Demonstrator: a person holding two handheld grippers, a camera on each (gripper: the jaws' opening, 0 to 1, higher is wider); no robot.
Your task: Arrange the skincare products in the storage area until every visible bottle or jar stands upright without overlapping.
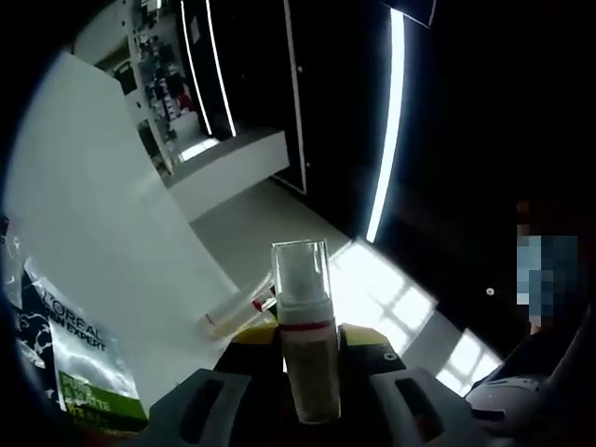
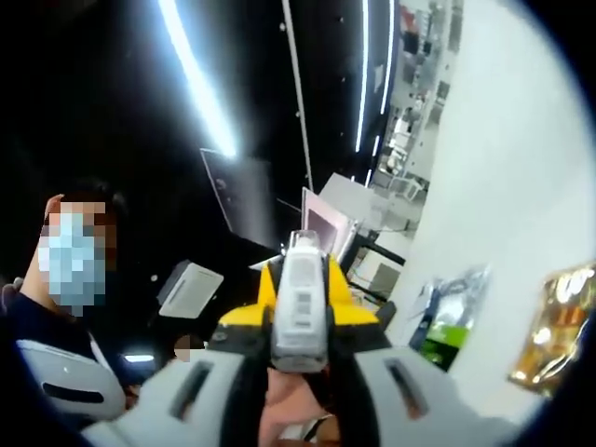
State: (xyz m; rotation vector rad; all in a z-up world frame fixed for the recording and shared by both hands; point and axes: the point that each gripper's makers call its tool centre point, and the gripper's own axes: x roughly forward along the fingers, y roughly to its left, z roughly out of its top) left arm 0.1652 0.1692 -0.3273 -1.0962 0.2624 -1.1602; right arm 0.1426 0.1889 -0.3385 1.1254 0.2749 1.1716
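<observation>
Here we hold one product in each hand, lifted clear of any surface, which fits carrying them toward the storage area to stand them up. The left hand-held gripper (image 1: 312, 410) pinches a pump bottle (image 1: 305, 335) with a clear cap and a red band; it stands upright between the jaws, so it could be set down on its base without turning. The right hand-held gripper (image 2: 298, 372) is pressed onto a white tube (image 2: 300, 303) with a barcode, pointing straight ahead along the jaws; we judge it will need tipping upright before release. We count two products in grip and three sachets: a green-and-grey sachet (image 1: 88, 358) in the left gripper view, a green sachet (image 2: 449, 321) and a gold sachet (image 2: 559, 326) against the white wall (image 2: 503, 168) in the right gripper view. We cannot make out a desk or shelf.
</observation>
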